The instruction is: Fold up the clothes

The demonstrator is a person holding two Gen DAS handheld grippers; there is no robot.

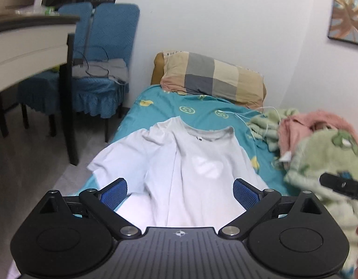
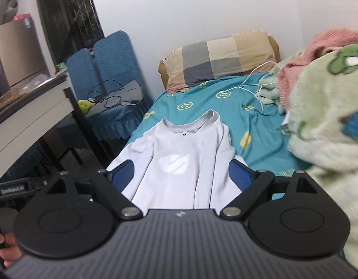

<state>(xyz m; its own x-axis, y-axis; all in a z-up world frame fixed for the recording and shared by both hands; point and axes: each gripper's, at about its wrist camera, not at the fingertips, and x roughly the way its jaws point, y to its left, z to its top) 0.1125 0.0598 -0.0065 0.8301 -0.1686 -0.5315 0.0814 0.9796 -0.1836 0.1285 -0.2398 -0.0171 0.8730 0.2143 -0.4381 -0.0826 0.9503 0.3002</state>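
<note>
- The left gripper (image 1: pixel 180 191) hangs above the near end of the bed with its jaws spread wide; nothing is between the blue pads (image 1: pixel 113 193).
- The right gripper (image 2: pixel 179 176) is likewise wide apart and empty, raised over the same end of the bed.
- A white T-shirt (image 1: pixel 179 162) lies on the teal bedsheet (image 1: pixel 202 107), collar toward the pillow (image 1: pixel 213 76), with one side folded in over the middle.
- In the right wrist view the T-shirt (image 2: pixel 179 155) sits near the left edge of the bedsheet (image 2: pixel 253 116), one sleeve reaching to that edge.
- The checked pillow (image 2: pixel 220 55) rests at the head of the bed against the wall.
- A heap of green and pink fleece blankets (image 2: pixel 327 116) is piled on the right side of the bed, beside the T-shirt but not touching it.
- A white cable (image 2: pixel 253 79) trails across the sheet near the pillow.
- Blue chairs (image 1: pixel 104 53) stand beside the bed, next to a white table (image 1: pixel 27 46).
</note>
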